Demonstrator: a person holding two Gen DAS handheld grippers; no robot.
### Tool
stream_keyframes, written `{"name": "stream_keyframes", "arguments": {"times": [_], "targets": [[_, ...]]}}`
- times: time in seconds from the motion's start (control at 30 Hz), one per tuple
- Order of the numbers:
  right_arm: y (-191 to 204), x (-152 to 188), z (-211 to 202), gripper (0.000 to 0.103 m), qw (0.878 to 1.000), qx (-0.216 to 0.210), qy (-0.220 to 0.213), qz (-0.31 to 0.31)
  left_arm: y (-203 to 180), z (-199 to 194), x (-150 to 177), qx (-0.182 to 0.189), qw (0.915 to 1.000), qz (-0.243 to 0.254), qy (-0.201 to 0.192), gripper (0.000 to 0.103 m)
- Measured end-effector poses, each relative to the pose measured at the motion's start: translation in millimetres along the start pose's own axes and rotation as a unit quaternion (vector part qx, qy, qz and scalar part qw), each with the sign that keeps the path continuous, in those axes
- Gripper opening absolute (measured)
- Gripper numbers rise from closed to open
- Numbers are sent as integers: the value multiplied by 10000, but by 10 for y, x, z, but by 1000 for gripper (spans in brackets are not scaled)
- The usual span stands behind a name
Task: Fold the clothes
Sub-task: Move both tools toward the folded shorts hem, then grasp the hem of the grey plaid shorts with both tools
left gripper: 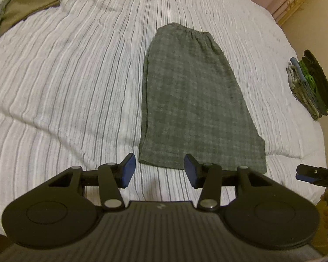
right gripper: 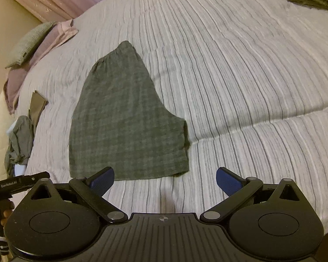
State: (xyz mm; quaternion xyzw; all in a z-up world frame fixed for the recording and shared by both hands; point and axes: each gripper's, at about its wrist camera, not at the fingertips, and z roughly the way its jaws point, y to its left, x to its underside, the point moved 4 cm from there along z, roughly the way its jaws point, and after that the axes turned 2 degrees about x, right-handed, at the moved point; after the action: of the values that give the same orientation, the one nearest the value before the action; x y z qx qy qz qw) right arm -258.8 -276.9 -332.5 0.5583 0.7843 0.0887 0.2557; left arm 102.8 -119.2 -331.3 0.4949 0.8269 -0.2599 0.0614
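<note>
Shorts: grey plaid shorts [left gripper: 196,100] lie flat, folded in half lengthwise, mid-bed on the striped bedspread [left gripper: 65,76]; waistband at the far end, hem nearest both tongs.
Open room: bare bedspread along both long edges of the shorts.
Left tongs [left gripper: 159,170]: released, empty, just short of the hem.
Right tongs [right gripper: 165,182]: released, empty, off the hem's right corner.
Surroundings: folded stack [left gripper: 310,85] right of the shorts; loose clothes [right gripper: 19,139] left.
</note>
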Motion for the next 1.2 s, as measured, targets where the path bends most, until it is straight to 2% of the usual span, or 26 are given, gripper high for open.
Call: {"name": "stream_keyframes", "arguments": {"times": [0.03,0.07,0.27,0.33,0.37,0.4,0.6,0.73,0.77,0.8,0.87,1.03,1.07,1.1,1.13,1.2], "targets": [[-28,1,44,102,10000,-52,-1,17,24,49,8,14,10000,4,14,34],[-61,2,95,102,9999,-110,-8,33,49,96,17,28,10000,6,26,33],[-245,-77,384,102,9972,-725,-113,172,187,390,-38,246,9996,-112,-65,33],[-314,-114,495,94,9950,-953,-153,256,232,486,-78,303,9994,-159,-113,33],[-351,-130,560,86,9938,-1054,-136,323,257,526,-96,335,9991,-197,-146,35],[-385,-144,621,84,9926,-1143,-112,395,288,559,-115,377,9988,-256,-180,36],[-517,-308,939,84,9854,-1586,-111,612,472,762,-276,784,9935,-672,-469,36],[-516,-376,1089,84,9816,-1831,47,544,556,847,-304,1101,9894,-825,-466,34],[-504,-367,1103,80,9809,-1886,126,463,570,857,-293,1169,9886,-842,-448,31],[-496,-344,1112,69,9800,-1940,240,375,582,861,-274,1246,9876,-862,-400,29],[-491,-277,1125,61,9777,-2034,475,206,612,873,-197,1383,9859,-917,-205,23],[-511,-196,1123,60,9735,-2196,625,95,647,919,-115,1585,9820,-1024,-14,21],[-504,-213,1148,54,9728,-2217,666,127,663,928,-136,1620,9806,-1099,1,18],[-497,-219,1171,39,9717,-2244,722,143,681,935,-153,1669,9791,-1163,19,15],[-490,-212,1190,32,9704,-2278,793,145,686,940,-164,1722,9780,-1178,33,8],[-479,-199,1218,15,9677,-2347,901,165,667,948,-183,1788,9773,-1139,32,5]]}}
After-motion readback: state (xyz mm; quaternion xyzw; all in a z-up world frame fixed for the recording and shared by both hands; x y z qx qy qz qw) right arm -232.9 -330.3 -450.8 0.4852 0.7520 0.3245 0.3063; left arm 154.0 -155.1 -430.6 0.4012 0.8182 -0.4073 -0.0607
